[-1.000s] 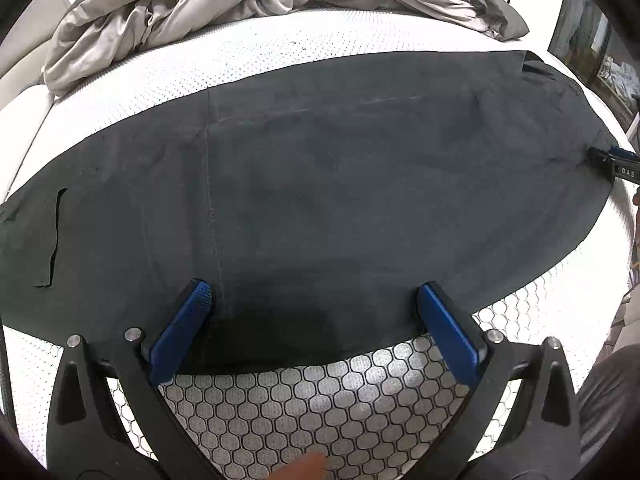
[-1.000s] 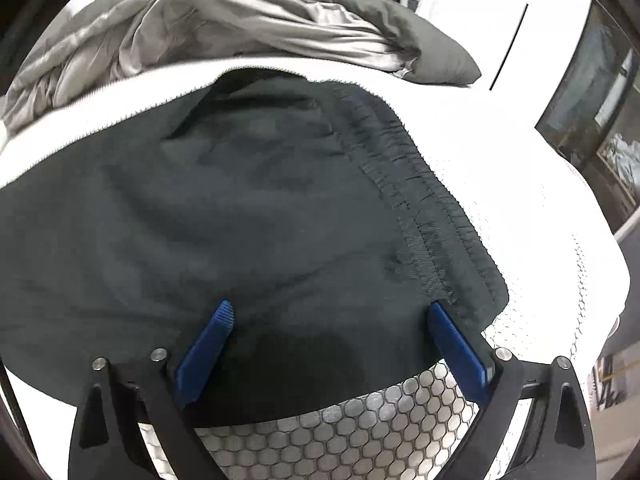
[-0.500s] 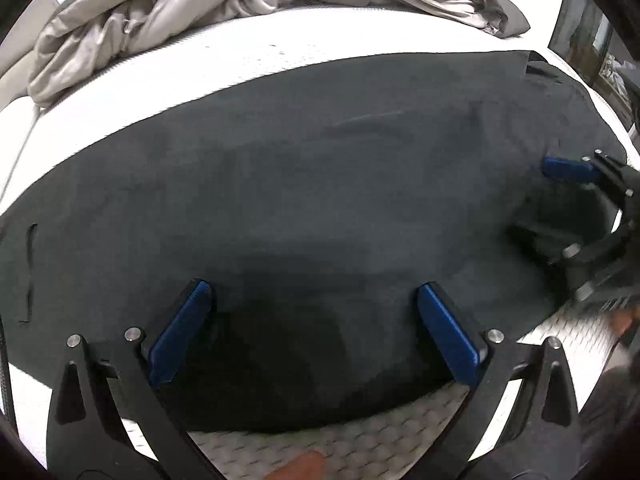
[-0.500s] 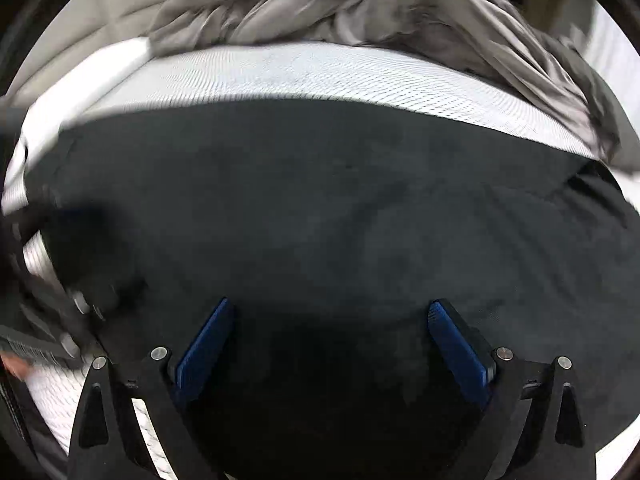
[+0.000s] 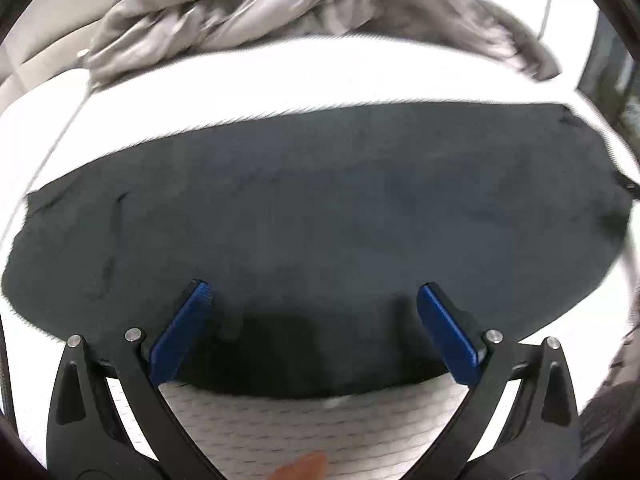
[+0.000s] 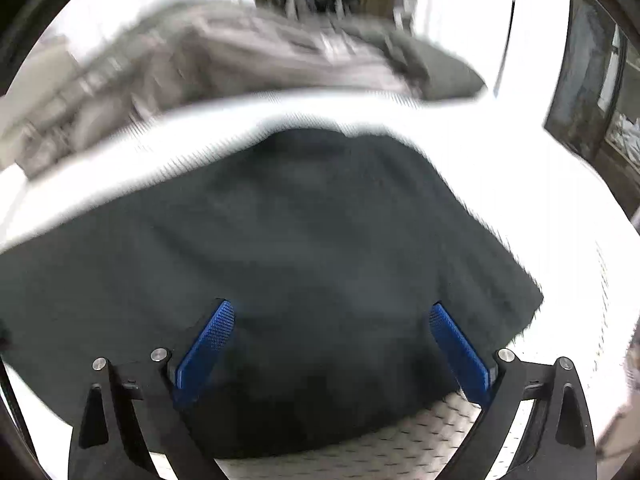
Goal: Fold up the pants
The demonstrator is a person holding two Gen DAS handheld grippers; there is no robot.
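Dark grey pants lie spread flat across a white mattress, filling most of the left wrist view. My left gripper hovers open over the near edge of the cloth, nothing between its blue pads. In the right wrist view the same pants show with their right edge running down toward the near corner. My right gripper is also open above the cloth near that edge, holding nothing. Both views are blurred by motion.
A crumpled grey duvet is heaped along the far side of the mattress, also seen as the duvet in the right view. A hexagon-patterned mattress cover shows at the near edge. Dark furniture stands at the right.
Both grippers have swung: the right view turned back toward the pants' right edge, and the left gripper pulled back so the near mattress edge shows. The right gripper left the left view.
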